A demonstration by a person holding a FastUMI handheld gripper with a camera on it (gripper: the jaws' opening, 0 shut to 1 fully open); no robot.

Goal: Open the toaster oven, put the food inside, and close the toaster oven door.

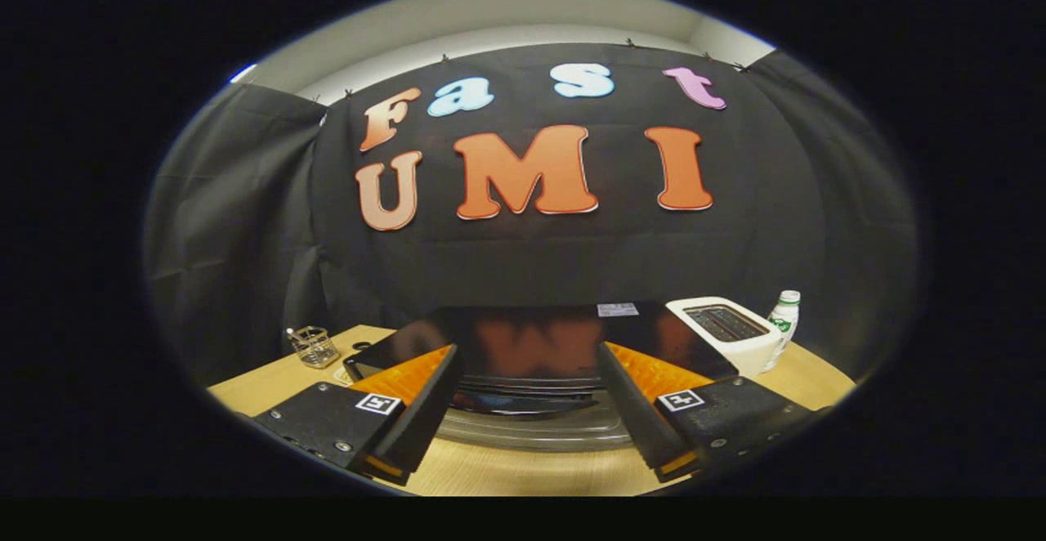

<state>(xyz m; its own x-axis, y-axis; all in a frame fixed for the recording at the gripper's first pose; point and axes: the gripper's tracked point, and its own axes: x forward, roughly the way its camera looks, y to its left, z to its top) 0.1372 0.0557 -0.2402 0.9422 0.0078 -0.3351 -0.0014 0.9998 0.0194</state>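
Glossy black toaster oven (pixel 531 345) sitting on desk (pixel 270 382) just ahead of tool (pixel 527 410); door apparently closed. Tool fingers spreading wide, holding nothing, straddling oven front, likely lining up for door handle. Food not identifiable.

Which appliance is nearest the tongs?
The black toaster oven, directly between and ahead of the open tongs; the white slot toaster stands farther back, beside it.

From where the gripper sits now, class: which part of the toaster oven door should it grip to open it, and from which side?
Likely the handle bar across the toaster oven front, approached from above and in front; it runs crosswise between the open gripper fingers.
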